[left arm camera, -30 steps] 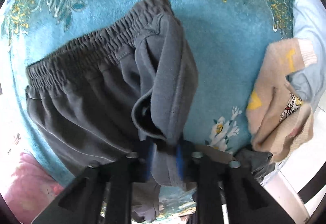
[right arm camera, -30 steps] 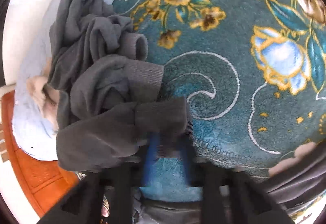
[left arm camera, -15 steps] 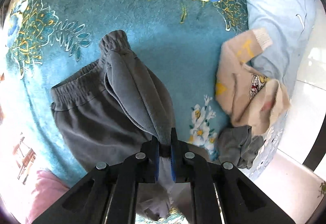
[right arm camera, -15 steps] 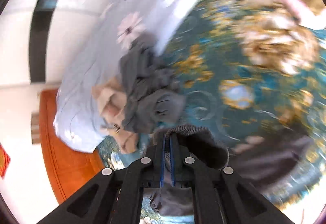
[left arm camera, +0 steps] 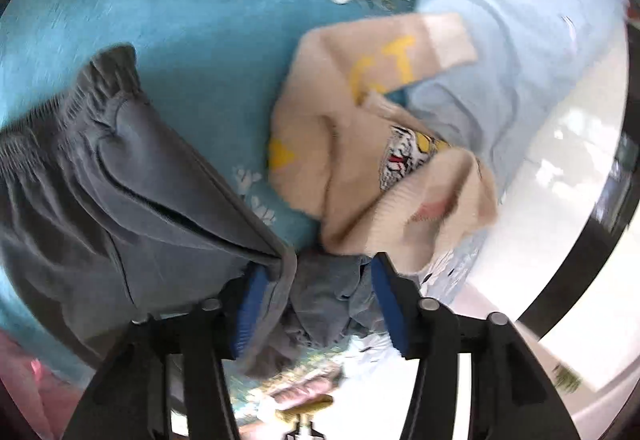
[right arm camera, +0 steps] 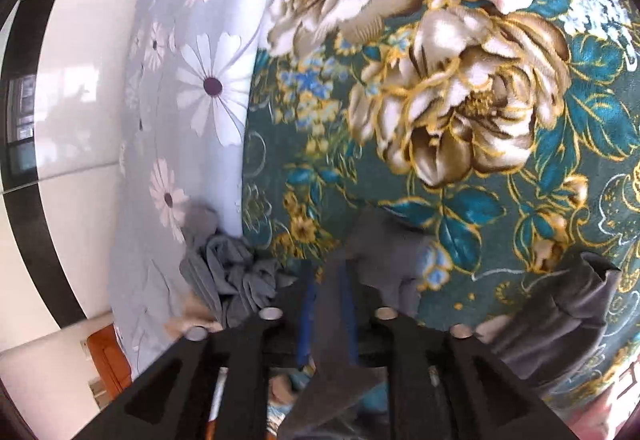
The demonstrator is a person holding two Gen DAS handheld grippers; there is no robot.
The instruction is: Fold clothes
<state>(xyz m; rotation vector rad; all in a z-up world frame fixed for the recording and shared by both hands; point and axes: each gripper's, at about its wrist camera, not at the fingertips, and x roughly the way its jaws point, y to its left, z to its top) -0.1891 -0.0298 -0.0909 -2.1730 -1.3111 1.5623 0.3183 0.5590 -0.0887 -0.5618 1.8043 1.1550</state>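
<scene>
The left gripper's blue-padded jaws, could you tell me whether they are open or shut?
Open: left gripper shows a wide gap between its blue pads, grey pants draped against one.

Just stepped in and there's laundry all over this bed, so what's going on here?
A person with a handheld gripper in each hand is folding grey elastic-waist sweatpants on a teal floral blanket. The left gripper has its jaws apart, with an edge of the pants lying against its left pad. The right gripper is shut on grey fabric that appears to be part of the pants. A crumpled beige knit sweater with yellow letters and a bunched grey garment lie unfolded nearby.
</scene>
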